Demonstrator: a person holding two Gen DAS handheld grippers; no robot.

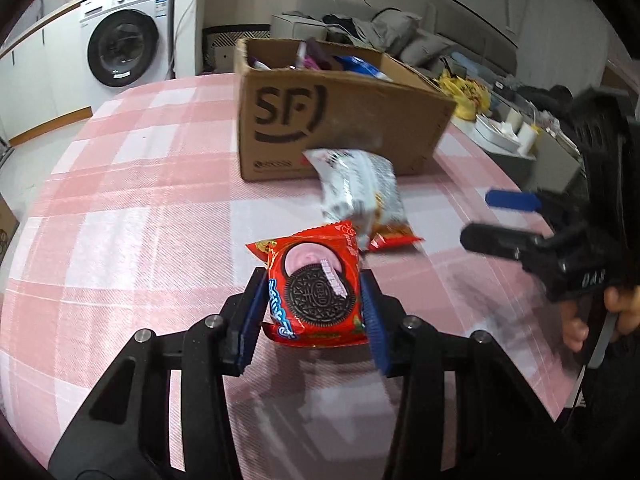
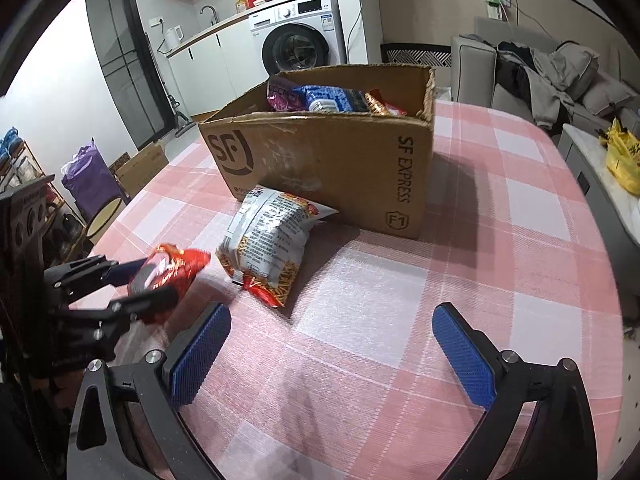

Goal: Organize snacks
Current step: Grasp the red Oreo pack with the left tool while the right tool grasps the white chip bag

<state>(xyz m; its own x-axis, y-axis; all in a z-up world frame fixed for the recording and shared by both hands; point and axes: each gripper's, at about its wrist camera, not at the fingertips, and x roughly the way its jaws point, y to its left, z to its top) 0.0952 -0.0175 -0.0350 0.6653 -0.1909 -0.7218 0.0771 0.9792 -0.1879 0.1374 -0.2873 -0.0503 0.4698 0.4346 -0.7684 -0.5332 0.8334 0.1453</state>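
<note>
While clamped: cookie packet between left gripper pads (blue)

Kitchen corner and lounge clutter beyond the table

A white front-loading washing machine stands far ahead of the right gripper under a pale counter holding a white electric kettle; a grey sofa heaped with clothes lies ahead to its right, a yellow plastic bag further right.

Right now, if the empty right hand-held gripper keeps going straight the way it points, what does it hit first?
Probably the checked tablecloth: the right hand-held gripper tilts downward with open jaws over bare cloth. The white noodle snack bag lies left of its line, the cardboard box farther back.
</note>
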